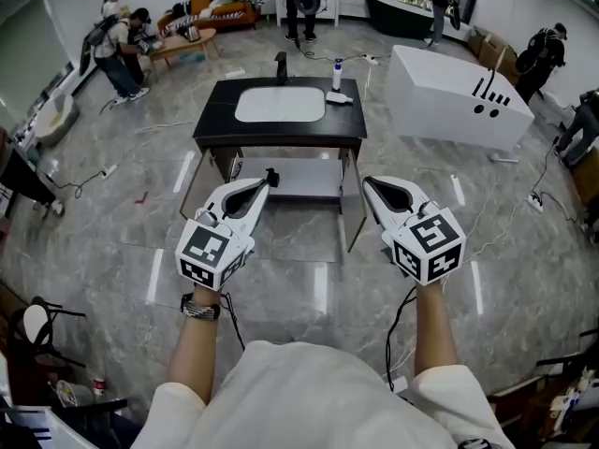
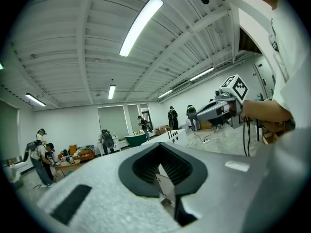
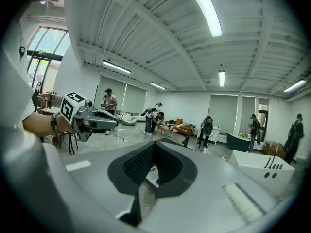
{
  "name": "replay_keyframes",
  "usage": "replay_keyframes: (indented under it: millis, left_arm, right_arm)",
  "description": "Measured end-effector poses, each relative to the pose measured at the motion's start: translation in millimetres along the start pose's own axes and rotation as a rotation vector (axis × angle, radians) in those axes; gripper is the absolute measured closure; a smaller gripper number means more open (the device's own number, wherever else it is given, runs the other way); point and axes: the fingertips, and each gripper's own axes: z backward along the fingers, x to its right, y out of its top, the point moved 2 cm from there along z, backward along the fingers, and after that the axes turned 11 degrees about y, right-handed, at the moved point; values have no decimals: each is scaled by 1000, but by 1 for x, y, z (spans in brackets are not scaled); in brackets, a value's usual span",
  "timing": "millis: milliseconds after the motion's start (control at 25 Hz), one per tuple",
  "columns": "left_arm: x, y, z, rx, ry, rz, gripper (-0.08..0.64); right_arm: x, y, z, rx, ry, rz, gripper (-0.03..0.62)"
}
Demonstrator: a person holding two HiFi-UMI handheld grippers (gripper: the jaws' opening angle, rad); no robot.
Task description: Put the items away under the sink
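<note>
A black sink cabinet (image 1: 213, 124) with a white basin (image 1: 279, 105) stands on the floor ahead of me. On its top by the basin are a white bottle with a blue cap (image 1: 337, 72) and a flat white item (image 1: 340, 97). Below the top is a pale open shelf (image 1: 285, 178). My left gripper (image 1: 270, 178) and right gripper (image 1: 368, 183) are held up side by side in front of the cabinet, both shut and empty. Each gripper view looks up at the ceiling over its own shut jaws: left gripper (image 2: 159, 145), right gripper (image 3: 154, 144).
A black faucet (image 1: 281, 65) rises behind the basin. A white bathtub-like block (image 1: 456, 94) sits to the right of the cabinet. Cables (image 1: 538, 199) trail over the marble floor. Several people stand at the far side, near a sofa (image 1: 217, 12).
</note>
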Motion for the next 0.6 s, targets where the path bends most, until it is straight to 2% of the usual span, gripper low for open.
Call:
replay_keyframes:
  millis: [160, 360, 600]
  left_arm:
    - [1, -6, -13, -19, -10, 11, 555]
    - [-11, -12, -41, -15, -34, 15, 555]
    - [-52, -30, -99, -5, -58, 9, 555]
  right_arm:
    - [6, 3, -4, 33, 27, -14, 588]
    - [29, 11, -21, 110, -5, 10, 588]
    - [74, 17, -62, 163, -29, 1, 586]
